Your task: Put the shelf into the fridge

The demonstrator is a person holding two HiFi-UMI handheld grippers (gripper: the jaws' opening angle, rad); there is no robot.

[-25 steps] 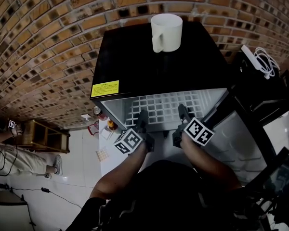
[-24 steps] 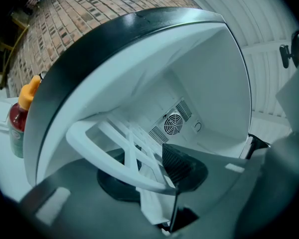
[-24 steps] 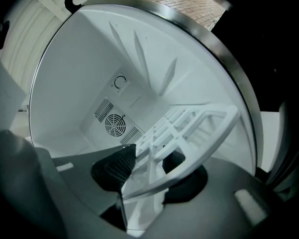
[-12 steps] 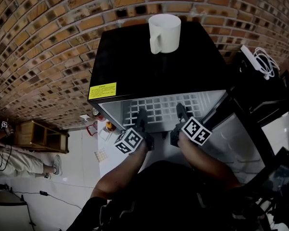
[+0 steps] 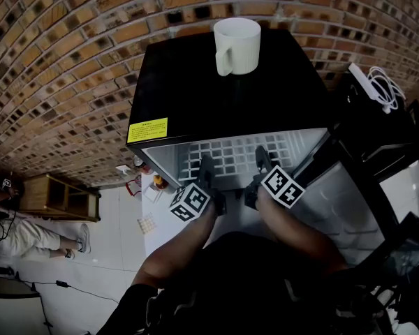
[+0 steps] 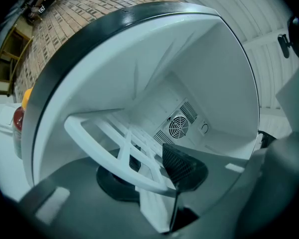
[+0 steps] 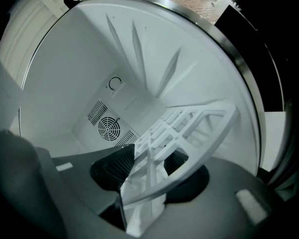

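Observation:
The white grid shelf [image 5: 230,155] lies level inside the open black fridge [image 5: 223,89], with its front edge at the opening. My left gripper [image 5: 207,167] holds that edge left of centre; in the left gripper view the shelf rim [image 6: 114,151] runs between the pads of this gripper [image 6: 149,176], which is shut on it. My right gripper [image 5: 262,159] is at the edge right of centre. Its jaws have just been opening; in the right gripper view the shelf rim [image 7: 189,133] still passes between the jaws of the right gripper [image 7: 149,176], which stand wide.
A white mug [image 5: 235,45] stands on the fridge top. The fridge door [image 5: 339,201] hangs open at the right. A round fan grille [image 6: 178,127] sits in the fridge's back wall. A brick wall rises behind, and a low wooden rack [image 5: 63,197] stands at the left.
Both grippers stay at the shelf's front edge. The right one has edged slightly toward the fridge opening. The shelf and the mug look unmoved.

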